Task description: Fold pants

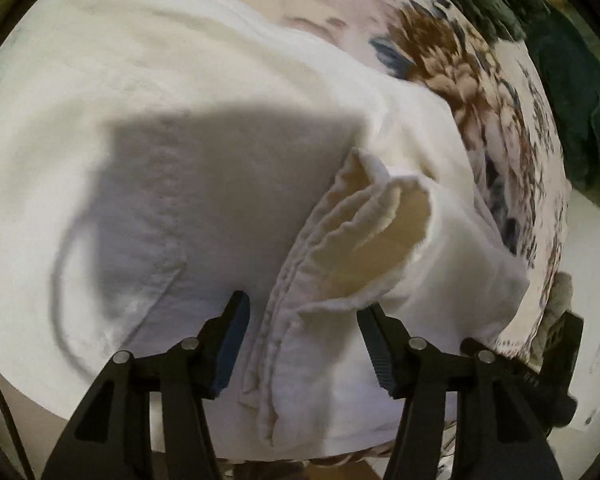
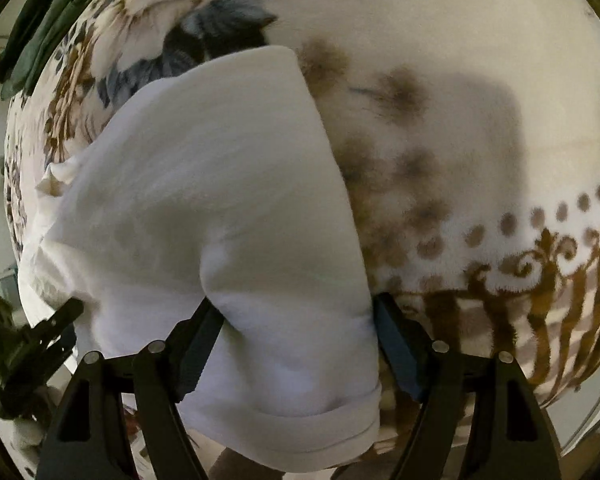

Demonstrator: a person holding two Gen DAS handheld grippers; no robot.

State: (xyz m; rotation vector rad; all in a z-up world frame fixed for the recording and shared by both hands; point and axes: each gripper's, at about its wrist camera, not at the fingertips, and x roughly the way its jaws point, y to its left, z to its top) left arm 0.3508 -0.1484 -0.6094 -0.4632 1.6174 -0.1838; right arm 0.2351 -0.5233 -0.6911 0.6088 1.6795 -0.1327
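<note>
White pants (image 1: 172,152) lie on a floral blanket (image 1: 452,68). In the left wrist view the frayed leg hems (image 1: 364,224) stand up in folds between my fingers. My left gripper (image 1: 302,316) is open, its jaws wide apart on either side of the hem cloth. In the right wrist view a folded part of the pants (image 2: 220,208) fills the left half. My right gripper (image 2: 296,320) is open, its jaws spread around the bunched white cloth. The other gripper (image 2: 40,340) shows at the lower left edge.
The blanket (image 2: 480,128) has brown and blue flower prints and a dotted, scrolled border at the right. Dark green cloth (image 1: 572,92) lies at the far right in the left wrist view and shows at the top left in the right wrist view (image 2: 48,12).
</note>
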